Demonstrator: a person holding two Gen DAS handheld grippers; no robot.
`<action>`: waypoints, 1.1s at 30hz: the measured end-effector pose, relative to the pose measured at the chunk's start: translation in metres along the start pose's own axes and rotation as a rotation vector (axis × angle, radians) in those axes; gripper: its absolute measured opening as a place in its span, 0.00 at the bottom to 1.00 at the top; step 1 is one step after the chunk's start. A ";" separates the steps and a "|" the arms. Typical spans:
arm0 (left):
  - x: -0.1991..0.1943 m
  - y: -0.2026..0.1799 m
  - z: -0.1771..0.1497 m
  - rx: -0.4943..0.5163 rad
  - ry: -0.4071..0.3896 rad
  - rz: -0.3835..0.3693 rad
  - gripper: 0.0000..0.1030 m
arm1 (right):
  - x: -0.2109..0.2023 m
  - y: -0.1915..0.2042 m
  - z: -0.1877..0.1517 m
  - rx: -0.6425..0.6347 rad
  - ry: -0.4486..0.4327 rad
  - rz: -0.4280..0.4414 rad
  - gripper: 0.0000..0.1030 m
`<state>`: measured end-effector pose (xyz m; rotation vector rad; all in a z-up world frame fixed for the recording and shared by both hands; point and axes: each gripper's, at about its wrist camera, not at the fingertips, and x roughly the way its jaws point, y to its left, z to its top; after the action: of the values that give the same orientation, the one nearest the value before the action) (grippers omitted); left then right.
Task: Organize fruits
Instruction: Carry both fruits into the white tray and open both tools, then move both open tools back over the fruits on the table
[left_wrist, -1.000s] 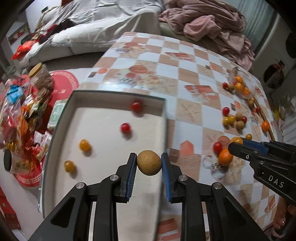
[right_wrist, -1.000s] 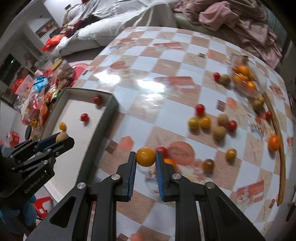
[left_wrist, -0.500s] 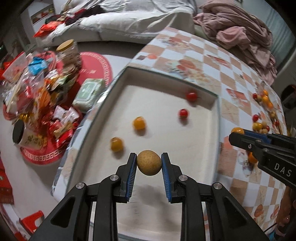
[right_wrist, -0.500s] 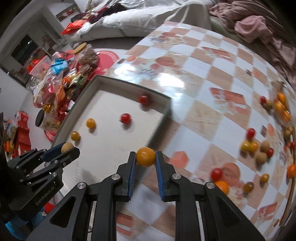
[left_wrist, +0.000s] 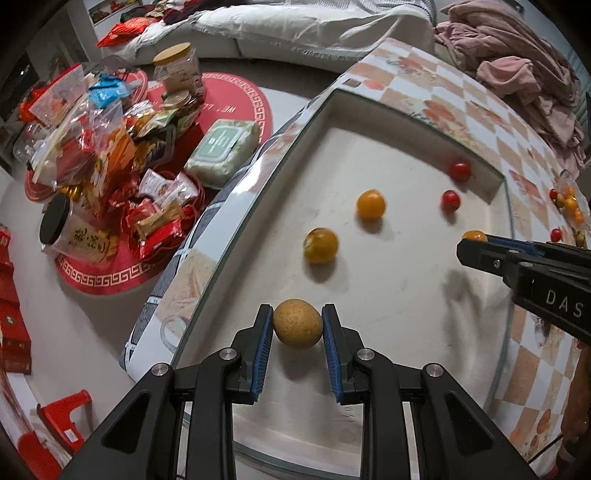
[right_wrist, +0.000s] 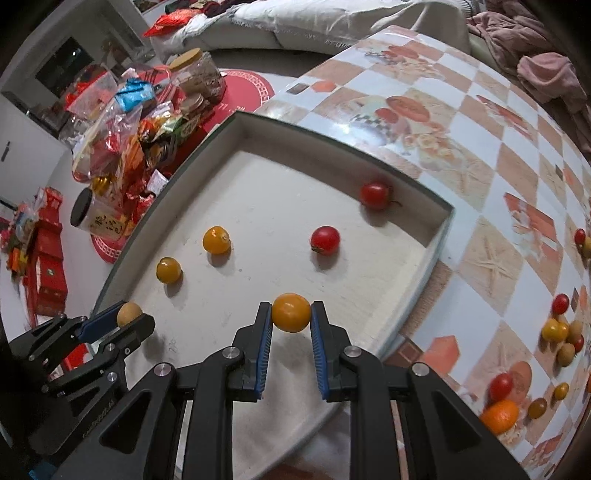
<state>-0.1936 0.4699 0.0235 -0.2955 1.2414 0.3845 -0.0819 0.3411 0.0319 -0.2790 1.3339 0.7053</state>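
My left gripper (left_wrist: 297, 328) is shut on a round tan-brown fruit (left_wrist: 297, 323) and holds it over the near left part of the white tray (left_wrist: 391, 295). My right gripper (right_wrist: 291, 314) is shut on a yellow-orange tomato (right_wrist: 291, 312) over the tray's near right part (right_wrist: 258, 192). Inside the tray lie two yellow tomatoes (right_wrist: 216, 240) (right_wrist: 168, 270) and two red tomatoes (right_wrist: 325, 239) (right_wrist: 374, 194). Each gripper shows in the other's view: the right one (left_wrist: 476, 240) at the right, the left one (right_wrist: 127, 315) at the lower left.
The tray sits at the left end of a checkered table (right_wrist: 480, 129). Several loose tomatoes and fruits (right_wrist: 561, 332) and an orange (right_wrist: 499, 416) lie on the table to the right. Snack packs and jars (left_wrist: 110, 147) clutter the floor to the left.
Both grippers have moved left from over the table to over the tray, each still holding its fruit. The tray now fills both views.
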 end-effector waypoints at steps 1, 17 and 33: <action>0.002 0.001 -0.001 -0.004 0.004 0.002 0.28 | 0.002 0.001 0.000 -0.003 0.003 -0.004 0.22; 0.013 -0.004 -0.001 0.063 0.004 0.050 0.28 | 0.022 0.006 0.001 -0.046 0.017 -0.066 0.22; 0.001 -0.014 -0.003 0.114 -0.027 0.056 0.75 | 0.013 -0.001 0.000 -0.025 0.010 -0.020 0.53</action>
<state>-0.1896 0.4561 0.0215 -0.1575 1.2416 0.3631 -0.0799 0.3442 0.0198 -0.3162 1.3312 0.7047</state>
